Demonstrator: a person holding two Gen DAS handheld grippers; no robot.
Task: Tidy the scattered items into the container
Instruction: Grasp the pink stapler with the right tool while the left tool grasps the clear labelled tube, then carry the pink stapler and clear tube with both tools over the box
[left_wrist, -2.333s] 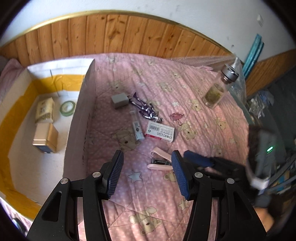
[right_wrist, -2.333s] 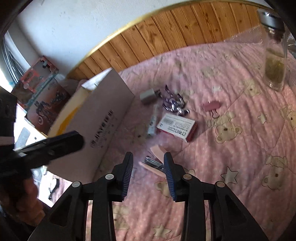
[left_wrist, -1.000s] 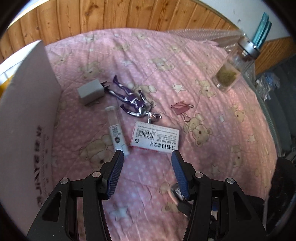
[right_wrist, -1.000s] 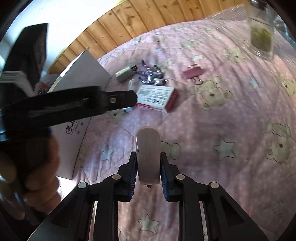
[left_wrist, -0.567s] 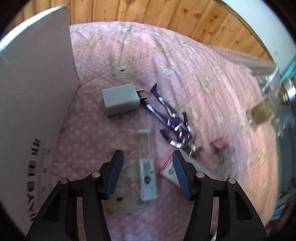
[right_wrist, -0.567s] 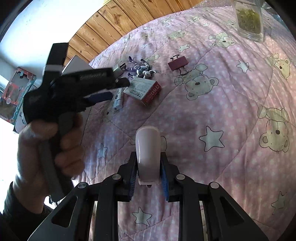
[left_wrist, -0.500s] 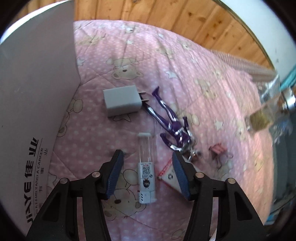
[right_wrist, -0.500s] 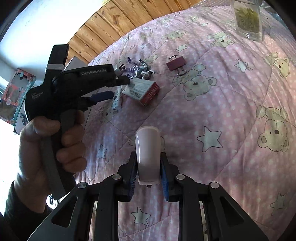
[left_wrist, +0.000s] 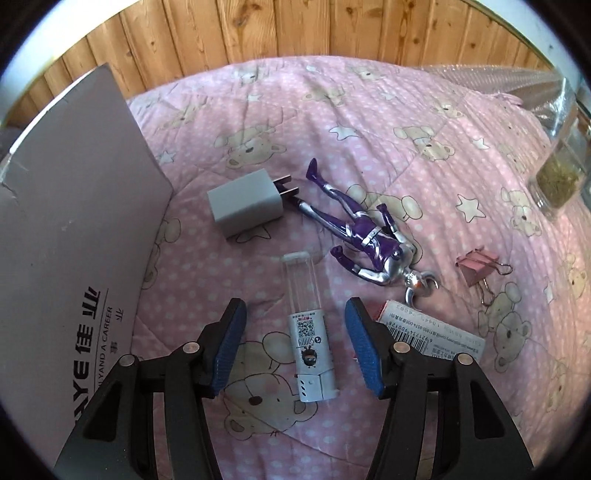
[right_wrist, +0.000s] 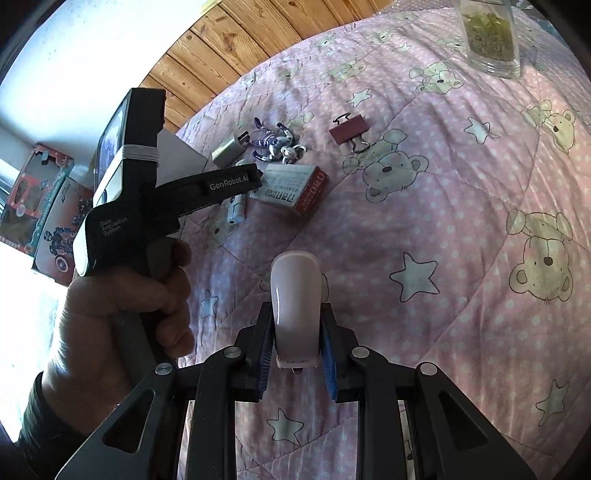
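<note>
My left gripper (left_wrist: 295, 345) is open, its fingers on either side of a clear and white tube (left_wrist: 309, 332) lying on the pink quilt. Around it lie a grey charger (left_wrist: 243, 206), a purple figure (left_wrist: 364, 238), a pink binder clip (left_wrist: 478, 264) and a staples box (left_wrist: 432, 334). The white cardboard box wall (left_wrist: 70, 236) stands at left. My right gripper (right_wrist: 297, 354) is shut on a pale pink stapler (right_wrist: 295, 306), held above the quilt. The left gripper (right_wrist: 243, 188) also shows in the right wrist view, over the tube (right_wrist: 236, 210).
A glass jar of dried leaves (left_wrist: 561, 166) stands at the right on the quilt; it also shows in the right wrist view (right_wrist: 489, 37). Wood panelling (left_wrist: 295, 33) runs behind the bed. Toy boxes (right_wrist: 37, 206) sit beyond the bed's left side.
My left gripper has come closer to the tube, which now lies between its open fingers. My right gripper still holds the stapler, nearly unmoved.
</note>
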